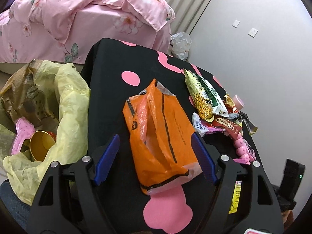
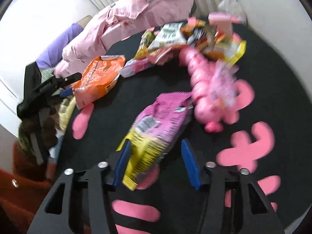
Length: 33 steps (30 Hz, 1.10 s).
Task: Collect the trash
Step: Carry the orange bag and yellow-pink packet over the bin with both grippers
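Note:
An orange plastic wrapper [image 1: 159, 136] lies on the black cloth with pink shapes [image 1: 109, 97], between the blue fingers of my left gripper [image 1: 155, 136]. The jaws stand open; the right pad touches the wrapper's edge and the left pad is apart. A yellow trash bag [image 1: 70, 107] gapes at the left with a gold cup [image 1: 41, 146] inside. In the blurred right wrist view, my right gripper [image 2: 156, 142] is open around a pink and yellow wrapper [image 2: 156, 130], which meets only the left pad. The orange wrapper [image 2: 99, 78] and the left gripper [image 2: 64, 85] show at the left.
A heap of snack wrappers [image 1: 208, 101] lies at the cloth's far right, also seen as the heap [image 2: 187, 37]. A pink beaded toy [image 2: 200, 89] lies beside it. A bed with a pink quilt [image 1: 87, 15] stands behind. A clear bag [image 1: 181, 42] sits by the wall.

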{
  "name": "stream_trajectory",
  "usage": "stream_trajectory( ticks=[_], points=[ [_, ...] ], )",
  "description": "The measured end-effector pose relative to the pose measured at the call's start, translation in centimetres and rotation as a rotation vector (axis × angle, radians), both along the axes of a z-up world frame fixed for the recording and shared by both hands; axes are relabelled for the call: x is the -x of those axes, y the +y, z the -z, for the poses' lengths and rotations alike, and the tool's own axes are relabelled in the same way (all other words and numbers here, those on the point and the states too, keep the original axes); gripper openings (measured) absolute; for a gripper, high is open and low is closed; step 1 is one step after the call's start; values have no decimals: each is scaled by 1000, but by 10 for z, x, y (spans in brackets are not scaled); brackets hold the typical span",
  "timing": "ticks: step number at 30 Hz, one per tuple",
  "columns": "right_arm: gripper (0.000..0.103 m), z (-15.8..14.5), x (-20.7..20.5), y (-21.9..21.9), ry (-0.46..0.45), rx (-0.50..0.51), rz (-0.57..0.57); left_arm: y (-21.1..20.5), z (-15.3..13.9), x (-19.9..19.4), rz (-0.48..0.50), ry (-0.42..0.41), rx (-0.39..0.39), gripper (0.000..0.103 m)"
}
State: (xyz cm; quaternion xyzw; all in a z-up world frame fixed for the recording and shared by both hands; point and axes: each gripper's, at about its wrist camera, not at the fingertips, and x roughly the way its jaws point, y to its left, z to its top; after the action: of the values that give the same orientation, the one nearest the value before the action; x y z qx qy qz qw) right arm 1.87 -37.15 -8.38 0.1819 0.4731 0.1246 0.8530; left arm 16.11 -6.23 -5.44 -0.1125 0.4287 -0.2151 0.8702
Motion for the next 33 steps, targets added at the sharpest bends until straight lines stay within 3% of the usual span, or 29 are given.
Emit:
stream_trajectory(
  ticks=[3, 7, 14, 20, 22, 23, 24, 27, 33],
  points=[
    [46, -3, -15, 24, -38, 115, -52, 5, 1, -1, -16, 4, 8, 72],
    [46, -4, -42, 56, -85, 175, -152, 10, 2, 0, -21, 5, 11, 72],
    [18, -10, -47, 78, -169, 256, -241, 12, 7, -8, -23, 19, -6, 72],
    [17, -27, -30, 66, -215, 261, -218, 0, 18, -12, -24, 85, -36, 72],
    [17, -30, -27, 56, -226, 254, -184, -6, 18, -8, -33, 76, -79, 67],
    [17, -31, -26, 52, -229, 251, -173, -8, 18, -6, -32, 80, -81, 57],
    [17, -32, -26, 48, -232, 247, -161, -9, 19, -6, -23, 93, -69, 39],
    [17, -36, -23, 44, -249, 241, -142, -14, 19, -2, 7, 125, -28, 24],
    [17, -49, -19, 49, -297, 264, -150, -19, -16, 21, 27, -16, -56, 16]
  ],
)
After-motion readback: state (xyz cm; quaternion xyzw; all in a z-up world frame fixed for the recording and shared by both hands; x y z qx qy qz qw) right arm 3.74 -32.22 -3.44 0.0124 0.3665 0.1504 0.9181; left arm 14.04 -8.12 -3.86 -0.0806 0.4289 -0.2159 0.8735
